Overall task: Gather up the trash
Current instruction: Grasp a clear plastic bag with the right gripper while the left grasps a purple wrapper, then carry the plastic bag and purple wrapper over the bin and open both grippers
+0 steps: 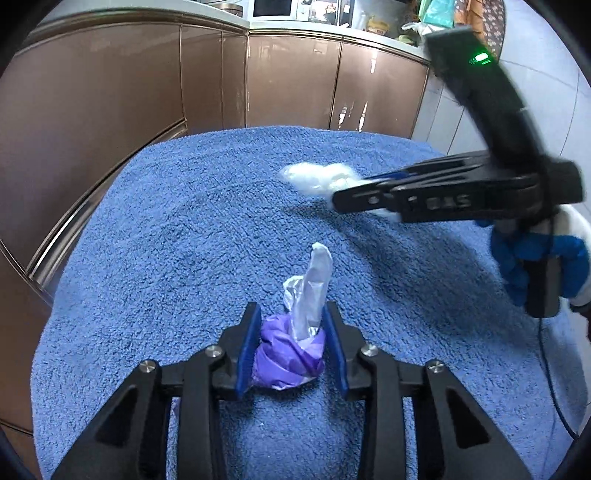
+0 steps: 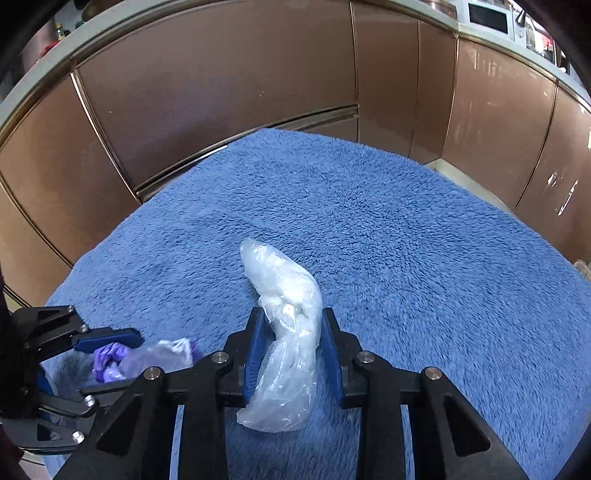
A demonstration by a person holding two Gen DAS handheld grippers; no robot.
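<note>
A crumpled purple wad [image 1: 284, 354] with a pale clear plastic strip sticking up from it lies on the blue fluffy towel [image 1: 166, 221]. My left gripper [image 1: 291, 308] has its blue pads pressed against both sides of the wad. In the right wrist view that wad [image 2: 110, 360] sits at the lower left inside the left gripper [image 2: 129, 360]. A clear plastic bag [image 2: 284, 295] stuffed with white material lies lengthwise on the towel [image 2: 406, 240], and my right gripper [image 2: 291, 314] is shut on its middle. From the left wrist view the bag [image 1: 317, 177] shows white at the right gripper [image 1: 351, 192].
Brown glossy cabinet doors [image 1: 110, 92] [image 2: 221, 92] curve around the far side of the towel. A counter with a microwave [image 1: 273, 9] and clutter runs above them. A hand in a blue glove [image 1: 532, 258] holds the right gripper's handle, with a black cable hanging below.
</note>
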